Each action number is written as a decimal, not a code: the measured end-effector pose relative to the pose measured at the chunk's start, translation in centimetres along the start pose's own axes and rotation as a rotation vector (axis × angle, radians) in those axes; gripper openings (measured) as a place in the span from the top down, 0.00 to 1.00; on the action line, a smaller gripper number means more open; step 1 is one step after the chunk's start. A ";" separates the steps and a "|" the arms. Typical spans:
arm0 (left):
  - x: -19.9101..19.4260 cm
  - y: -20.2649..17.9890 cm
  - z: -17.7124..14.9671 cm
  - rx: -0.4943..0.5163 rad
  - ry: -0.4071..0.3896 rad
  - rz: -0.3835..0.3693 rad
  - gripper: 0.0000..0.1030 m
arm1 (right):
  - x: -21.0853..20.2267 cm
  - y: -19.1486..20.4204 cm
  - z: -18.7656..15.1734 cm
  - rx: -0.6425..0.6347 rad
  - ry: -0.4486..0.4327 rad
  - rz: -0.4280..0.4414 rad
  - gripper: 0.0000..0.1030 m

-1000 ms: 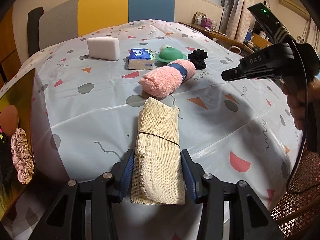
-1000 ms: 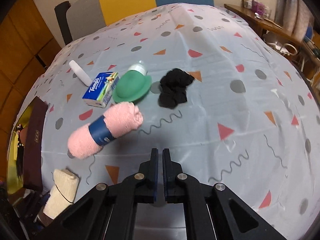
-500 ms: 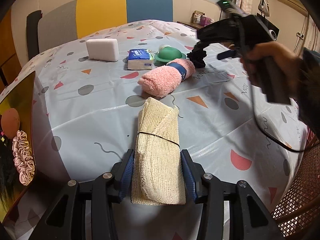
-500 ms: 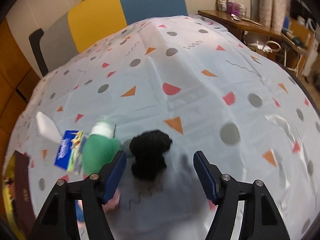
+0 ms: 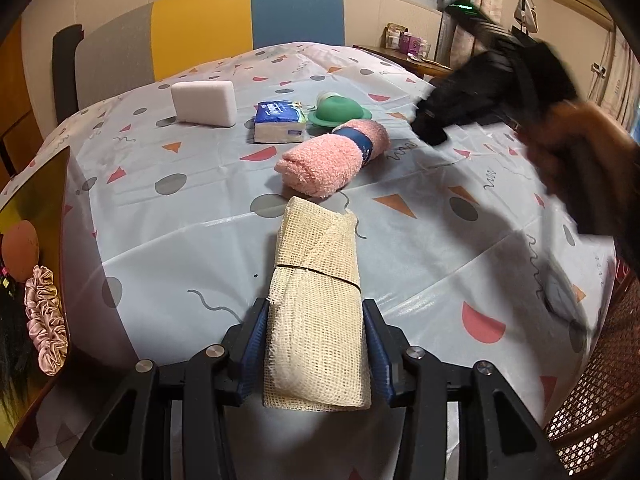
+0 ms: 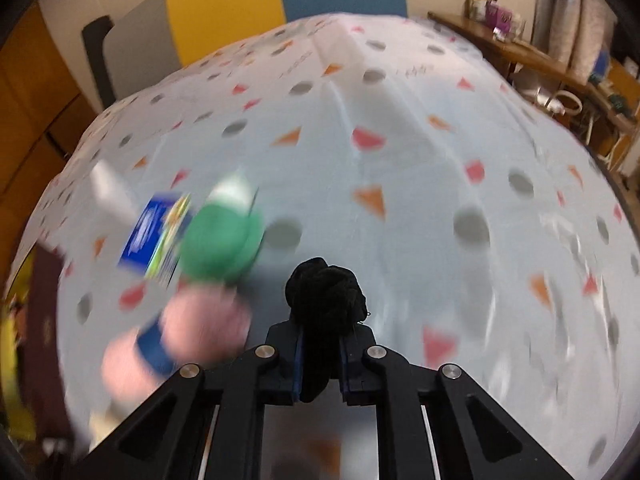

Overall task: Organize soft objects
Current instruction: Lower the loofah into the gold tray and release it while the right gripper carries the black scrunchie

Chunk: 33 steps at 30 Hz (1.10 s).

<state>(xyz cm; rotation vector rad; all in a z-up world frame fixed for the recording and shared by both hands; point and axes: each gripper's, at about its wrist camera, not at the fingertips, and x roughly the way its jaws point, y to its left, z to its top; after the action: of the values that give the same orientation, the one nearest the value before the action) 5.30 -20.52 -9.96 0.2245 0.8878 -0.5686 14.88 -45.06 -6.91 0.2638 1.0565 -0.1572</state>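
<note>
**Both grippers hold a soft thing**

Your left gripper [image 5: 317, 344] has its two fingers pressed on the sides of the cream mesh cloth roll [image 5: 318, 304]. The roll lies on the patterned tablecloth [image 5: 420, 240] and points away from you, with a thin dark band around its middle.

Your right gripper [image 6: 322, 354] is closed on the black knitted bundle [image 6: 326, 300]; the bundle sticks out in front of the fingertips. This view is blurred, so you cannot tell if the bundle touches the cloth below.

Beyond the mesh roll lies the pink towel roll [image 5: 334, 156] with a blue band. Behind it stand the blue tissue pack [image 5: 280, 122] and the green hat-shaped thing [image 5: 340, 110], just beside each other. The white sponge block [image 5: 204, 102] is to the left of them. At the left edge, a pink scrunchie [image 5: 44, 322] lies in a tray [image 5: 40, 184].
</note>
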 end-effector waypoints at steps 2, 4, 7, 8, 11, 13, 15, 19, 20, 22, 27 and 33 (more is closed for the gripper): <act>0.0 -0.1 0.1 0.012 0.003 0.005 0.57 | -0.7 0.5 -2.2 -0.020 0.017 0.020 0.87; -0.2 -0.1 0.3 0.007 0.015 -0.001 0.58 | -0.9 1.1 -4.4 -0.033 0.047 0.036 0.87; -0.8 0.1 0.5 -0.009 0.018 -0.006 0.59 | -0.4 2.4 -6.0 -0.091 0.068 0.004 0.87; -1.1 0.2 0.6 -0.009 0.009 -0.007 0.59 | -0.4 2.9 -6.2 -0.116 0.060 -0.008 0.87; -3.1 0.1 1.1 -0.009 -0.037 -0.006 0.59 | -0.1 2.7 -6.3 -0.103 0.054 0.012 0.86; -4.3 0.3 1.4 -0.022 -0.062 -0.016 0.59 | -0.2 2.4 -6.4 -0.089 0.052 0.027 0.86; -5.8 0.5 1.8 -0.029 -0.091 -0.012 0.59 | -0.2 2.4 -6.5 -0.091 0.049 0.027 0.86; -7.9 1.2 2.3 -0.059 -0.123 -0.015 0.59 | -0.2 2.7 -6.6 -0.117 0.039 0.007 0.86; -8.2 1.4 2.4 -0.067 -0.127 -0.017 0.59 | -0.2 2.9 -6.6 -0.126 0.037 0.003 0.86; -8.8 1.8 2.5 -0.083 -0.132 -0.015 0.59 | -0.2 3.0 -6.8 -0.142 0.032 -0.003 0.86; -10.7 3.3 2.5 -0.128 -0.147 -0.014 0.59 | -0.1 3.5 -6.9 -0.176 0.019 -0.026 0.86; -14.2 7.4 2.3 -0.231 -0.194 0.006 0.59 | -0.1 3.5 -7.0 -0.186 0.017 -0.033 0.86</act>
<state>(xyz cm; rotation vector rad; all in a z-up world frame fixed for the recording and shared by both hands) 3.93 -9.97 2.20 -0.0368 0.7564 -0.4692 9.88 -39.67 -9.54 0.0793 1.0847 -0.0859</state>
